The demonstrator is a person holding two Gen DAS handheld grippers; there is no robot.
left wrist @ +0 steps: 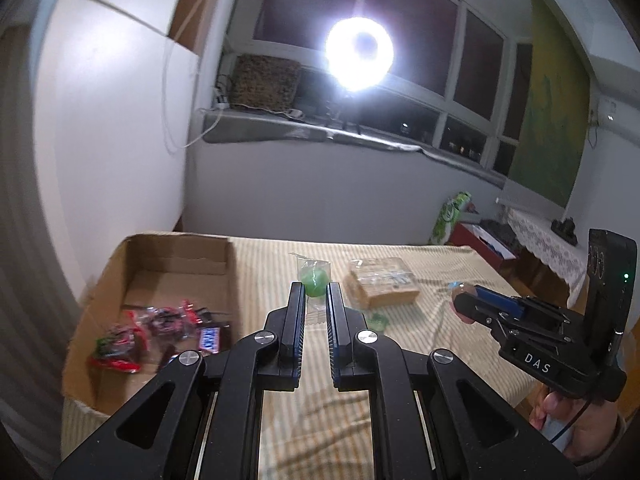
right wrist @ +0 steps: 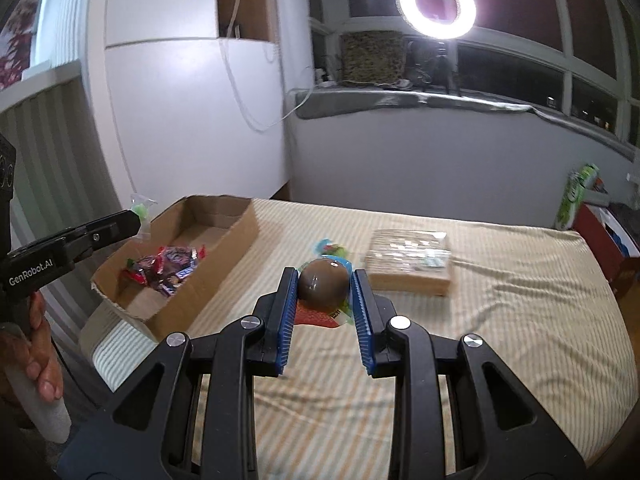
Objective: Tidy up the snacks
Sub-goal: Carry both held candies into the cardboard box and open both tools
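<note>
We hold a light green jelly (left wrist: 314, 282) in the left tongs (left wrist: 314, 294) and a slick brown one (right wrist: 322, 284) in the right tongs (right wrist: 325, 282), both gripped across their rounded middles.

Left gripper (left wrist: 317, 289), right gripper (right wrist: 325, 282) clamped.

A cardboard box (right wrist: 208, 240) is set at 9 o'clock on the bed (right wrist: 500, 300), wrapped snacks (right wrist: 168, 266) inside; a packet (right wrist: 410, 258) lies at 1 o'clock.

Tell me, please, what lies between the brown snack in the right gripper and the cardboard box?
Only bare striped bedcover, per the right wrist view, from brown snack to cardboard box.
</note>
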